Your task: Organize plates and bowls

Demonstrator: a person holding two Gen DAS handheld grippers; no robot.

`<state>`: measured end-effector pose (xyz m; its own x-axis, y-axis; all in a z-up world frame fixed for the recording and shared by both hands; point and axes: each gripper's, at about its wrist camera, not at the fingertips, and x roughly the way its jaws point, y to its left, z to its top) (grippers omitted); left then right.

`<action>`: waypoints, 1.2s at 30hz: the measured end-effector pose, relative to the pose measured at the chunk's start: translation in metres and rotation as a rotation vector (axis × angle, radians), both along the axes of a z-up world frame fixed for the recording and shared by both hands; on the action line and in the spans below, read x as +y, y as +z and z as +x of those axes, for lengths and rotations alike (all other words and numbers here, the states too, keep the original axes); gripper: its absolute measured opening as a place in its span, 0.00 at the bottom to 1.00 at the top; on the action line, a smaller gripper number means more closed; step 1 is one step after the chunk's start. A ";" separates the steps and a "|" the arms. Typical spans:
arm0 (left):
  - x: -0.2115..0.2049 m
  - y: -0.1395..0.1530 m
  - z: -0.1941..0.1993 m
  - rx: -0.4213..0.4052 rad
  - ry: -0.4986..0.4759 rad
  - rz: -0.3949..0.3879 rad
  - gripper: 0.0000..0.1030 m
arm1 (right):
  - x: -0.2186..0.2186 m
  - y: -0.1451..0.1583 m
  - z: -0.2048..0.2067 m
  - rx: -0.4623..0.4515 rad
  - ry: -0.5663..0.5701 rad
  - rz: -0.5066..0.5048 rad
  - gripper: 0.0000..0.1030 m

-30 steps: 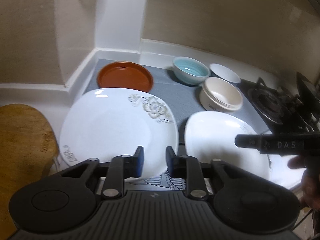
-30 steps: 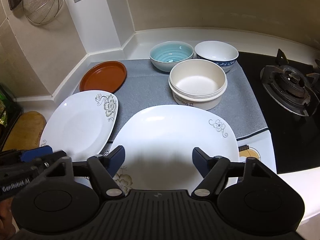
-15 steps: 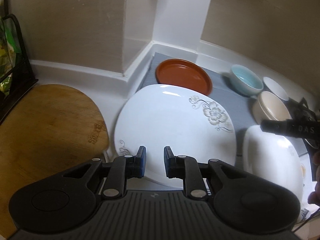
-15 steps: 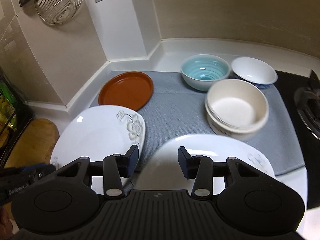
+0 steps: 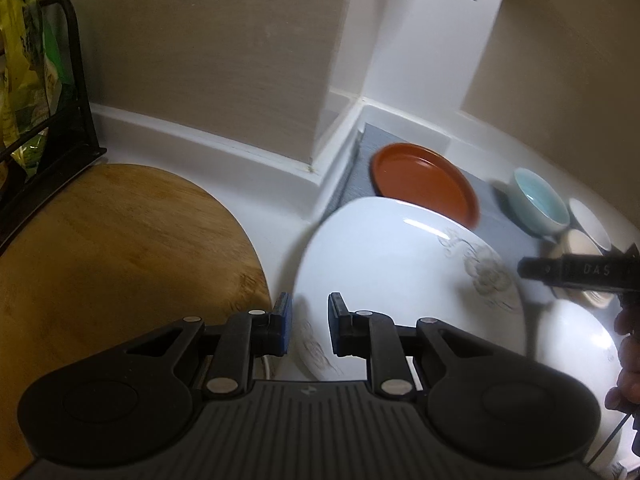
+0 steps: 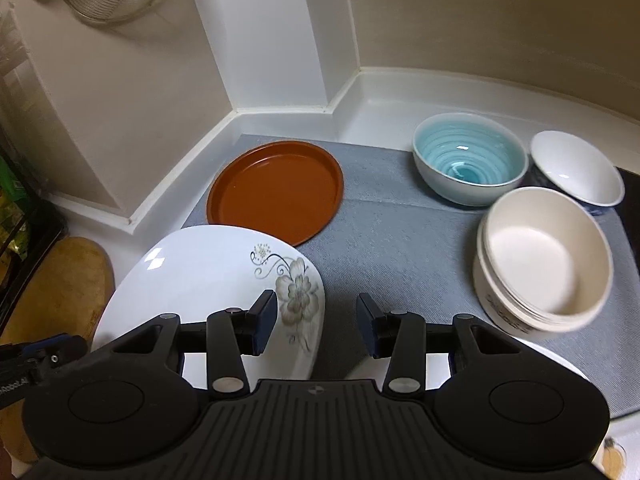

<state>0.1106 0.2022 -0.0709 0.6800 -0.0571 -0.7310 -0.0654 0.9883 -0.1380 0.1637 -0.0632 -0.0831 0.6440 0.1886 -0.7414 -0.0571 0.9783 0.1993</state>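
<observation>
The flowered plate (image 5: 400,280) is seen on the bench beside the brown plate (image 5: 424,184); its near rim lies between the slightly parted, released left claw (image 5: 310,328), ungripped.

Black ribbed tool (image 6: 316,322) bodies, blue pads (image 5: 284,322), silver screws.

Before me a white flowered square plate (image 6: 208,276) overlaps the edge of a flat brown round plate (image 6: 276,190). To the right, three upright bowls cluster: turquoise-lined (image 6: 468,160), white with blue outside (image 6: 576,172), cream (image 6: 544,256).
</observation>
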 end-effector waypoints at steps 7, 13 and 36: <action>0.004 -0.016 0.016 0.024 -0.019 -0.008 0.21 | 0.002 -0.020 0.021 0.058 0.012 -0.021 0.45; 0.003 -0.022 0.014 0.047 -0.042 -0.037 0.21 | 0.003 -0.030 0.031 0.114 0.020 -0.018 0.45; -0.002 -0.035 0.015 0.080 -0.081 -0.061 0.26 | 0.009 -0.038 0.044 0.156 0.107 0.032 0.29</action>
<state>0.1258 0.1999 -0.1057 0.6111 -0.1551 -0.7762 0.0007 0.9807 -0.1953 0.2076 -0.0539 -0.1213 0.4966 0.2749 -0.8233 -0.1262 0.9613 0.2449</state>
